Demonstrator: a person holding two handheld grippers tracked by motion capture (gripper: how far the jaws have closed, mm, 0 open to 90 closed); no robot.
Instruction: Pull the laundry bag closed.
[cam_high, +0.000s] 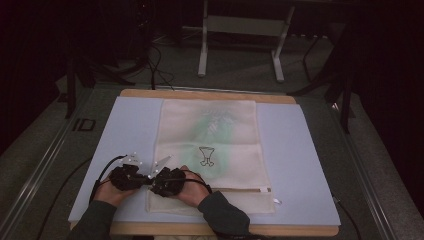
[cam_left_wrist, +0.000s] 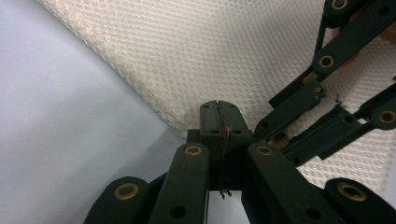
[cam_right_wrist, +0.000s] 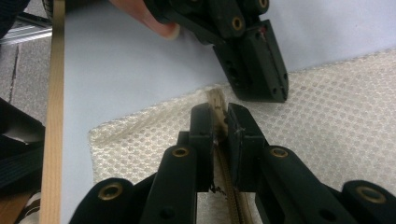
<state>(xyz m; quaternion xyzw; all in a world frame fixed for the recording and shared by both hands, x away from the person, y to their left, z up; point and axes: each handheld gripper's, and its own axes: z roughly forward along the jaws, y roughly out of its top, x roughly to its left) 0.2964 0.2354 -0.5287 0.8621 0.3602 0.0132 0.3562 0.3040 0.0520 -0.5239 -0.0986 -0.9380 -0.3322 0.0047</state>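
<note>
A cream mesh zippered laundry bag (cam_high: 210, 150) lies lengthwise up the pale blue table mat (cam_high: 300, 150), and at its near-left corner both grippers crowd in — right gripper (cam_right_wrist: 219, 122) pinching the zipper end (cam_right_wrist: 215, 99), left gripper (cam_left_wrist: 219, 122) pressed together just beside it.

A mesh bag (cam_high: 210, 150) lies flat on the mat (cam_high: 300, 150), which covers the table (cam_high: 210, 93). Both grippers meet side by side at the bag's near left corner.
</note>
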